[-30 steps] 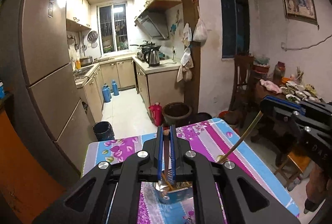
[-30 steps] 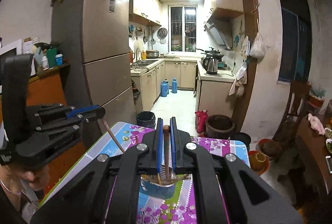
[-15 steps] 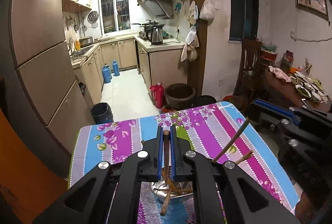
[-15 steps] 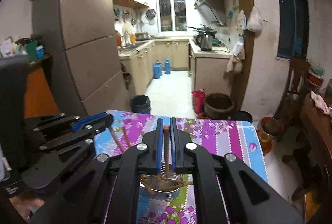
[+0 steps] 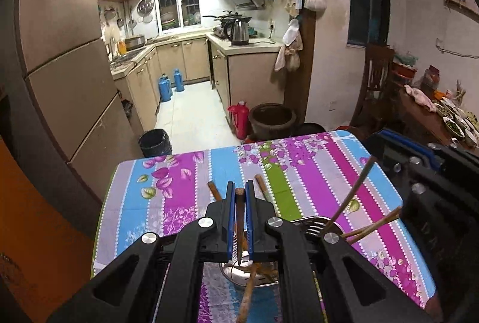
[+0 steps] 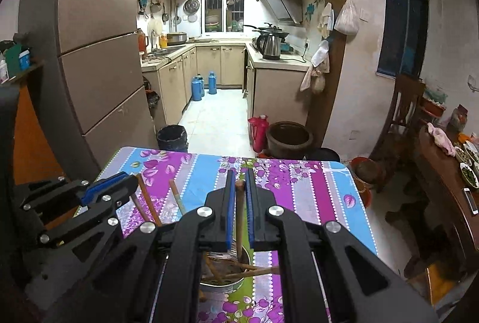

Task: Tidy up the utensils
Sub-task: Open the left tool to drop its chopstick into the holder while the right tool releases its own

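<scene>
I see both grippers, left (image 5: 239, 197) and right (image 6: 239, 188), each clenched on a chopstick (image 5: 239, 218) above the chopstick-filled metal bowl (image 6: 223, 282).

Shiny metal pot (image 6: 223, 282), wooden chopsticks (image 6: 239, 221), glossy tablecloth (image 6: 299, 188)

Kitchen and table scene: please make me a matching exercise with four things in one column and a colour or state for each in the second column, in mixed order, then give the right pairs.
Things:
1. left tool
2. flask beside the brown pot
3. two flasks on the kitchen floor
4. bin by the fridge

Colour or state:
A. blue
B. black
C. shut on a wooden chopstick
D. red

Pairs: 1-C, 2-D, 3-A, 4-B
</scene>
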Available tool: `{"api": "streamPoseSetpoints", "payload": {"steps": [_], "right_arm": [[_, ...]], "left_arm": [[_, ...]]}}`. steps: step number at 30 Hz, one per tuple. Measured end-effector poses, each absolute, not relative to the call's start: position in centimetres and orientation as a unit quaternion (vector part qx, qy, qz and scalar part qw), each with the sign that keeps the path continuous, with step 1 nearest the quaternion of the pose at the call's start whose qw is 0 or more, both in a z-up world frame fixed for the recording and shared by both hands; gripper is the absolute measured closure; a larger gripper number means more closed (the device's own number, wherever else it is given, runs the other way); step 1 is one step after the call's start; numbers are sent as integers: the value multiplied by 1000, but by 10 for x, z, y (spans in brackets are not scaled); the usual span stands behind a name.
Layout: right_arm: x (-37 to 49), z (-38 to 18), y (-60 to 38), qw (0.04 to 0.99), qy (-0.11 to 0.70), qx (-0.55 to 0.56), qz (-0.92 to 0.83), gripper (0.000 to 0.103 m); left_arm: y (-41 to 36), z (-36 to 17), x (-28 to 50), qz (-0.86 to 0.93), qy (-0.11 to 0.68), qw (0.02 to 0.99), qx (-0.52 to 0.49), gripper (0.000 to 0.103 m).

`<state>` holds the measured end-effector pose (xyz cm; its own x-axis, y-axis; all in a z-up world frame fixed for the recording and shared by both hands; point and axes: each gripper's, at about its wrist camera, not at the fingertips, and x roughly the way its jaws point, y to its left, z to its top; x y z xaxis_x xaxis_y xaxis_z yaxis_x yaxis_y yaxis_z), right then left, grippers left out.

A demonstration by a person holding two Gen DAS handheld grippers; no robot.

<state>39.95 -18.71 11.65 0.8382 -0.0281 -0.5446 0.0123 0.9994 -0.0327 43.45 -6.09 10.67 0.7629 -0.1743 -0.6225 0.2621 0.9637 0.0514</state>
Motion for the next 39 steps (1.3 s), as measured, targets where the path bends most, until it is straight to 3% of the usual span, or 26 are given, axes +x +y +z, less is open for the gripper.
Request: {"api": "streamPoseSetpoints", "payload": {"steps": [4,6,7,22,24,26,29,36,38,39], "right_arm": [[404,111,-187,958,287,-19,-15,97],[405,110,-187,958,284,-21,-21,96],[405,110,-187,958,285,-19,-20,91],[344,155,-217,976,218,-15,-15,88],[318,163,-232,980,196,-26,-22,82],[284,165,-251,985,167,-38,-27,57],[227,158,-276,988,127,-75,-34,52],[108,98,-327,986,120,-100,-63,47],[81,69,-335,984,143,-88,-52,34],[69,53,-335,982,152,-96,-62,34]], "left_arm": [[-59,99,438,-108,330,935,67,95],[-56,97,441,-103,334,935,62,81],[-54,98,440,-99,330,937,57,71],[7,175,368,-75,210,974,-26,71],[20,186,341,-60,178,982,-23,68],[36,192,303,-61,150,987,-16,57],[54,187,244,-69,115,991,10,49],[67,119,137,-83,138,982,98,49],[66,80,109,-110,171,973,106,49],[67,63,101,-114,181,971,108,49]]}}
